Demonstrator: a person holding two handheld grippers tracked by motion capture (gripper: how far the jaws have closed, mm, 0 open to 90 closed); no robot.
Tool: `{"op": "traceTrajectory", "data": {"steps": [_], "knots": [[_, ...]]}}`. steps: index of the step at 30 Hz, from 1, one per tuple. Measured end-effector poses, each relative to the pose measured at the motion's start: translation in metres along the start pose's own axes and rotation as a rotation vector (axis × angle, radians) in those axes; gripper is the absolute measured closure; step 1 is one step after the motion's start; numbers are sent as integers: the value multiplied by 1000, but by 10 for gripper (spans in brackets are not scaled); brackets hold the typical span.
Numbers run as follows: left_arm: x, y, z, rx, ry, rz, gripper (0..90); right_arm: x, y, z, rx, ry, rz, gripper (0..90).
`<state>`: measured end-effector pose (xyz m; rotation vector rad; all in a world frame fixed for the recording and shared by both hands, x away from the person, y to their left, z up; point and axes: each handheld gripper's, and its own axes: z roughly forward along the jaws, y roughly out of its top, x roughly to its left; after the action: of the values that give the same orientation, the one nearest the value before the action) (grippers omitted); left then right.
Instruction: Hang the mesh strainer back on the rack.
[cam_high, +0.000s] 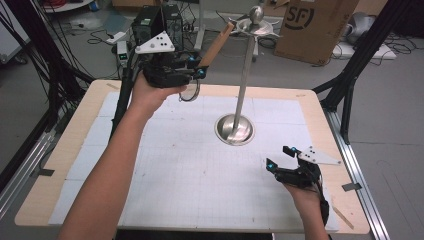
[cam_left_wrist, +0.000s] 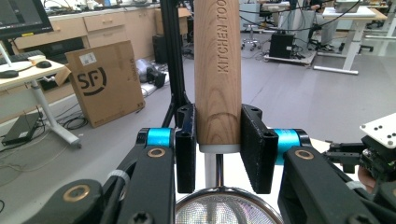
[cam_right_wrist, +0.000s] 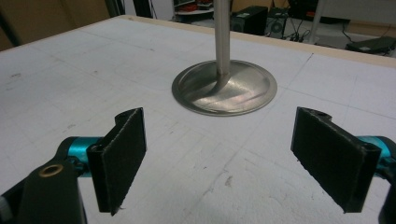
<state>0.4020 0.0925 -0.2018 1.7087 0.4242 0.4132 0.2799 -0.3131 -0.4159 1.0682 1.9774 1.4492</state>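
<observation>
Your left gripper (cam_high: 199, 67) is up in the air over the far left part of the table (cam_high: 65, 145). Its jaws are squeezed tight on the wooden handle (cam_left_wrist: 217, 70) of a small strainer. You can read the words "KITCHEN TOO" cut into the wood in the left gripper view. The handle points up and away toward the top of the metal stand (cam_high: 243, 75), and its far end sits right by the hooks there; you cannot tell if it touches them. The round mesh bowl (cam_left_wrist: 229, 207) of the strainer hangs down just below the jaws. In the high view you see it as a thin ring (cam_high: 190, 91) under your left hand (cam_high: 150, 92). The stand is a tall thin pole with a ball on top and a round shiny base (cam_right_wrist: 224, 87) that rests on the white mat (cam_high: 190, 170) near the middle of the table. Your right gripper (cam_high: 280, 157) is low, near the right front of the table, just above the mat. Its jaws are spread wide and hold nothing. They point at the base of the stand, which is a little way off. A brown cardboard box (cam_left_wrist: 105, 81) stands on the floor behind the table.
</observation>
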Motion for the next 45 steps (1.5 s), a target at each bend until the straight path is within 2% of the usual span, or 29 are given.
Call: {"op": "traceTrajectory", "data": {"steps": [13,28,36,45], "knots": [[4,-6,10,34,8,-8,691,1,0,1,4,-1,-1,173],[-9,-7,36,56,-15,-8,691,0,0,0,-2,0,-1,173],[-11,-10,50,83,-7,-10,691,1,0,-1,-1,2,4,173],[-11,-11,57,110,8,-4,687,1,0,-1,-3,1,-1,173]]}}
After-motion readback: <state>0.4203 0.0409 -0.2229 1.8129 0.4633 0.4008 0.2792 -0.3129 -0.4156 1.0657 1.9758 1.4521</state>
